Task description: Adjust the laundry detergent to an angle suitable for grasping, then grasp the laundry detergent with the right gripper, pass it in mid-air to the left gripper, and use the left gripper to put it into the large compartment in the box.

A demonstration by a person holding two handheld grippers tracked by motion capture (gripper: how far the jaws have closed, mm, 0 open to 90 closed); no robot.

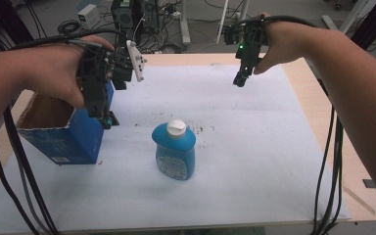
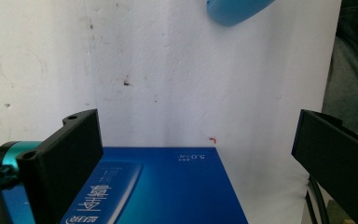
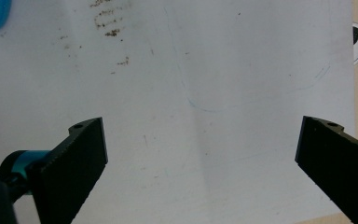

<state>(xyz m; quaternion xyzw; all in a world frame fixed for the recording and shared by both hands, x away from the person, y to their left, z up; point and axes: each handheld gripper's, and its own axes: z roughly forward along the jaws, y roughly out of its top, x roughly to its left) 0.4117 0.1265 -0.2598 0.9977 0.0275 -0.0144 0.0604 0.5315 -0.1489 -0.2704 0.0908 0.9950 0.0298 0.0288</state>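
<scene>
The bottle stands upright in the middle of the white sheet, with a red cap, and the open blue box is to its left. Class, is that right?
Not quite: the cap is white, not red, as the high view shows. The rest holds: the bottle stands upright mid-sheet, and the open blue box is to its left.

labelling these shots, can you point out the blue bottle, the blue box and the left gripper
blue bottle [image 1: 175,157], high view, on its front label
blue box [image 1: 81,139], high view, on its blue side wall
left gripper [image 2: 193,154], left gripper view, midway between its two open jaws
</scene>
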